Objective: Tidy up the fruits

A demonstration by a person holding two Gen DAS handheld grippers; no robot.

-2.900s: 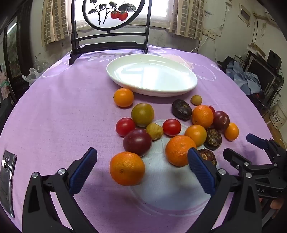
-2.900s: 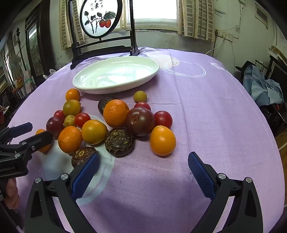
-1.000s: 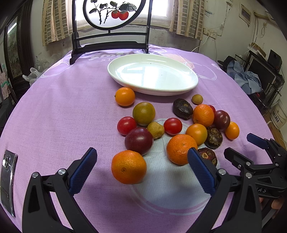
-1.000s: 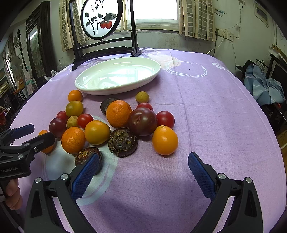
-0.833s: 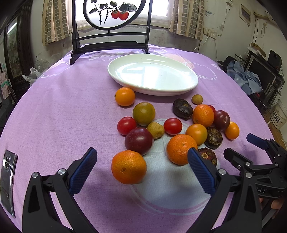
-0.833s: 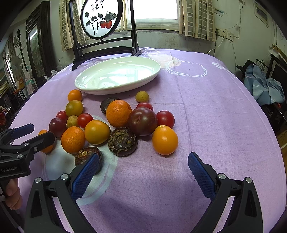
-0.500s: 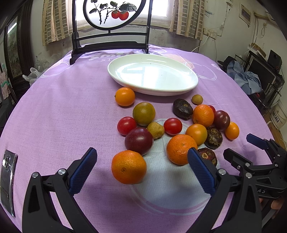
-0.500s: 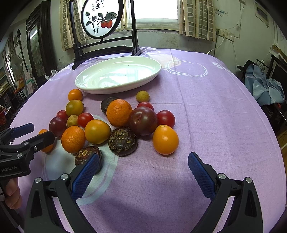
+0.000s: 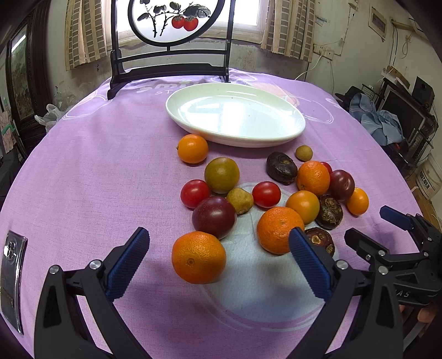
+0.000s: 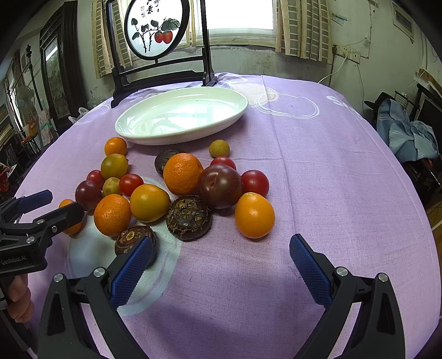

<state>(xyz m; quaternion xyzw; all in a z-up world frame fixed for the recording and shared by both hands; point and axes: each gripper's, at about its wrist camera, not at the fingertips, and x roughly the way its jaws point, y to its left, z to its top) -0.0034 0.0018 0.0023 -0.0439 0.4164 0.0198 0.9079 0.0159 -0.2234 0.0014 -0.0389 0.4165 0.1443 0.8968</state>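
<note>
Several loose fruits lie on the purple tablecloth in front of an empty white oval plate point(image 9: 234, 113), which also shows in the right wrist view point(image 10: 182, 116). My left gripper point(image 9: 218, 262) is open and empty, its jaws either side of a large orange point(image 9: 198, 256). A dark plum point(image 9: 214, 216) sits just beyond it. My right gripper point(image 10: 218, 266) is open and empty, just short of a small orange point(image 10: 254, 214), a dark water chestnut point(image 10: 188, 217) and a large plum point(image 10: 220, 185).
A dark wooden stand with a round painted screen point(image 9: 176, 16) stands behind the plate. A metal object point(image 9: 11, 279) lies at the table's left edge. The table edge drops off on the right towards clutter and blue cloth point(image 10: 408, 132).
Both grippers have edged slightly forward towards the fruit over the last seconds. Both stay open and no fruit has moved.
</note>
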